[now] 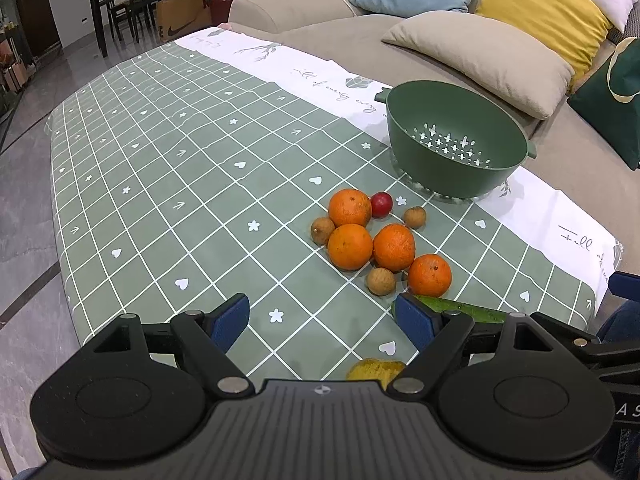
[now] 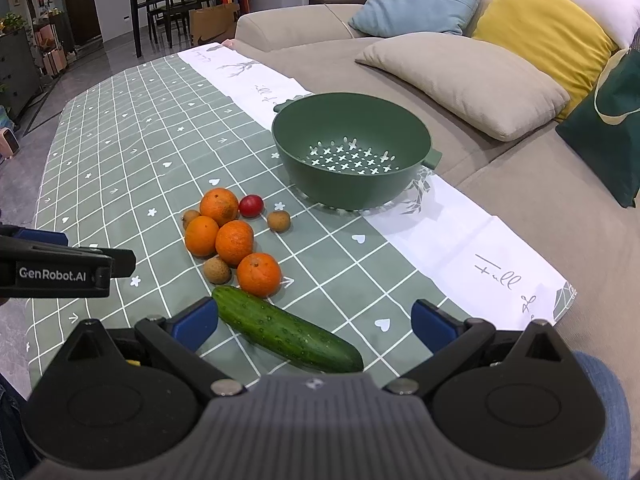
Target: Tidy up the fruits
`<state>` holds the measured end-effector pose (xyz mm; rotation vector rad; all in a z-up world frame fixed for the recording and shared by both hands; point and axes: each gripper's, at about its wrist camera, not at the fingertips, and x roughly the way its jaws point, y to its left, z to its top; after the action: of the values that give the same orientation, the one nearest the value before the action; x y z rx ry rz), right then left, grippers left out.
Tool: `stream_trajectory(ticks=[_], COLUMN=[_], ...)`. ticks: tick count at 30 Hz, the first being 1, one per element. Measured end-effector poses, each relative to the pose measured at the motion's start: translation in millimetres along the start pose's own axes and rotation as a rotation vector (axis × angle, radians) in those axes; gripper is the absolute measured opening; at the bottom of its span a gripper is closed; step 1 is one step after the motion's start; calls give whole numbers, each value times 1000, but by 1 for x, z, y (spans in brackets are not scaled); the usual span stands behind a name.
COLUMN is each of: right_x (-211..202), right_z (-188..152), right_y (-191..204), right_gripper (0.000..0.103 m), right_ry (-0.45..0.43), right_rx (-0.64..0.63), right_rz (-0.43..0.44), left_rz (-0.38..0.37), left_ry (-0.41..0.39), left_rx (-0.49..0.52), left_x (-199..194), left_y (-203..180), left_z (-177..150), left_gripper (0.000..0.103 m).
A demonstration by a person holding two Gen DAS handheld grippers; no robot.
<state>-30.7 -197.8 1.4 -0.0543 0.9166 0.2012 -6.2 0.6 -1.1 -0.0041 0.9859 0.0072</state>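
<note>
Several oranges [image 1: 350,247] [image 2: 234,242] lie clustered on the checked tablecloth with three small brown fruits [image 1: 381,281] [image 2: 217,270] and a red one [image 1: 381,204] [image 2: 251,205]. Behind them stands an empty green colander bowl [image 1: 416,148] [image 2: 296,160]. A cucumber [image 2: 286,330] [image 1: 468,308] lies nearest me. My left gripper [image 1: 322,322] is open, short of the cluster, over bare cloth. My right gripper [image 2: 314,324] is open with the cucumber lying between its blue pads [image 2: 196,324]. A yellow rough-skinned fruit [image 1: 374,369] peeks out by the left gripper's body.
The table [image 1: 160,168] runs away to the far left. A beige sofa with several cushions [image 1: 484,60] [image 2: 468,80] lies just behind the bowl, with a dark green bag [image 2: 612,128] at right. The left gripper's body [image 2: 56,266] shows at the right view's left edge.
</note>
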Motion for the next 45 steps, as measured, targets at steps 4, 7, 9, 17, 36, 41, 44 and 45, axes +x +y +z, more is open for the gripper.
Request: stream_trajectory(ticks=[4,7,9,17,36,41,44,45], right_x=[0,0,0,2,2,2,2,2], right_z=[0,-1,-1,-2,-5,-5,-5,-5], right_y=[0,0,-1,0,-1,0,0,0], right_gripper=[99,99,99,99,99,99,99,99], right_ry=[0,2,2,3,6,7,7,8], right_rx=[-1,-1,0,0,-1,-1,-3,-3], right_rz=[-1,-2,-3,-3,-5,-7,-7,-7], left_rz=[0,-1,-1,0,2,2,2,2], left_ry=[3,5,5,6,8,9,9,9], left_rx=[-1,-2,-2,-1,-3,-4,-3,-3], left_x=[0,1,1,1,1,1,2,1], left_y=[0,0,0,0,-1,0,0,0], left_z=[-1,-2,-2,-3,-4,-6,-5,-5], left_gripper=[97,97,97,97,97,97,97,97])
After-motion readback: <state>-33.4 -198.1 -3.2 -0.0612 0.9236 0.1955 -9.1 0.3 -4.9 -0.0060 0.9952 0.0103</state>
